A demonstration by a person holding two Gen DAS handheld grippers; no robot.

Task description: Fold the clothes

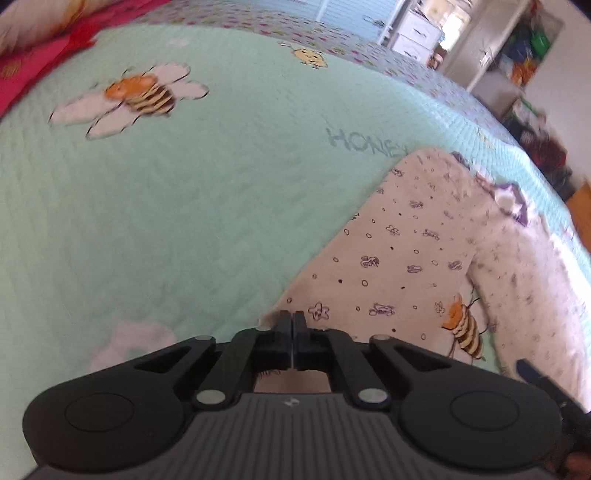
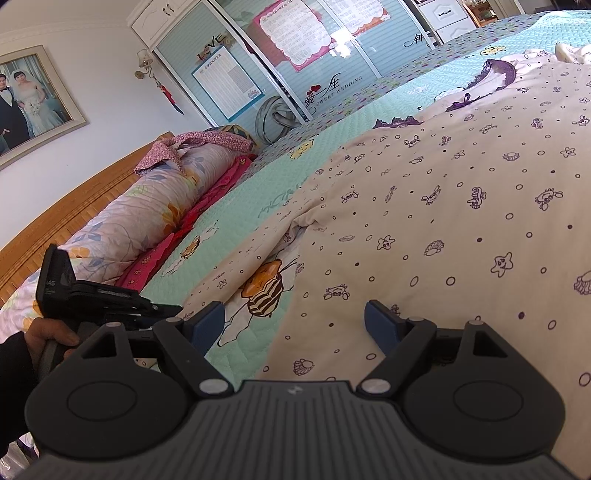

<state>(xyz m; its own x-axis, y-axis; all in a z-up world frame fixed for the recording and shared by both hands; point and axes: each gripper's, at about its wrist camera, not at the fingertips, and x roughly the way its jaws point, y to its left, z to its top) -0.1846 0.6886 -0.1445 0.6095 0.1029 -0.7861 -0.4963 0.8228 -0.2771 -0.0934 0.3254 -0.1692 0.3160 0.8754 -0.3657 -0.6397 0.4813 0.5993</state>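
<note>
A cream garment (image 1: 406, 251) with small purple prints and a purple frilled collar (image 1: 511, 201) lies spread on the mint bee-patterned bedspread (image 1: 184, 203). My left gripper (image 1: 293, 321) is shut at the garment's near left corner, and cream cloth shows under its closed fingers. In the right wrist view the same garment (image 2: 443, 221) fills the right side. My right gripper (image 2: 295, 325) stands open over the garment's near edge, its blue pads (image 2: 208, 321) wide apart and pressing on nothing. A hand (image 2: 48, 339) holds the left tool's black body (image 2: 92, 295) just to its left.
A rolled floral quilt (image 2: 147, 206) and pink cloth (image 2: 207, 195) lie along the wooden headboard (image 2: 74, 192). A glass-fronted wardrobe (image 2: 295, 55) stands beyond the bed. White drawers (image 1: 417, 33) and cluttered shelves (image 1: 532, 44) sit past the bed's far edge.
</note>
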